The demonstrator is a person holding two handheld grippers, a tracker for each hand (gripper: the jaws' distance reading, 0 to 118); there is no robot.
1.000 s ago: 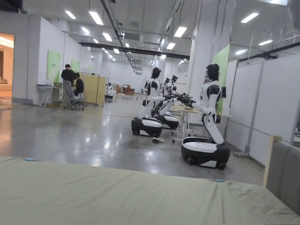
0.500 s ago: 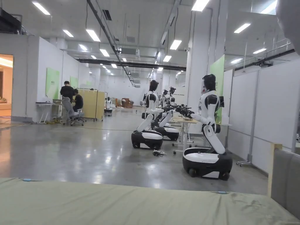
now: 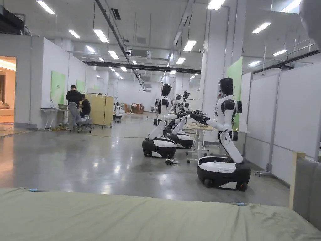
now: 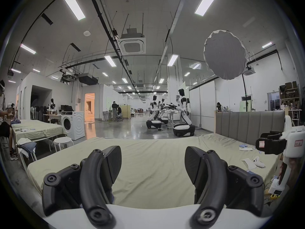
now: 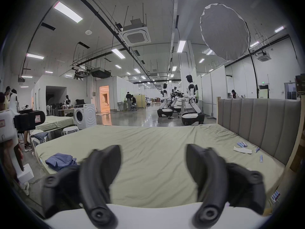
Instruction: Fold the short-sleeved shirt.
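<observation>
1. Your left gripper hangs above the near part of the bed, its jaws spread wide with nothing between them.
2. Your right gripper is likewise held over the bed with its jaws parted and empty; its jaws look slightly blurred.
3. In the left gripper view your right gripper sits at the right edge, a white body with a black front; in the right gripper view your left gripper sits at the left edge, with your hand below it.
4. The blue shirt lies crumpled near the bed's left edge, well to the left of your right gripper's jaws and apart from both tools.
5. The bed is covered by a pale green sheet, mostly bare and lightly creased; in the head view you see its far edge.
6. A grey padded headboard runs along the bed's right side, with small blue tubes and a white paper on the sheet just beside it.
7. Past the bed, across the shiny floor, stand white and black humanoid robots at a small table.
8. Left of the bed are a white stool and a washing machine.
</observation>
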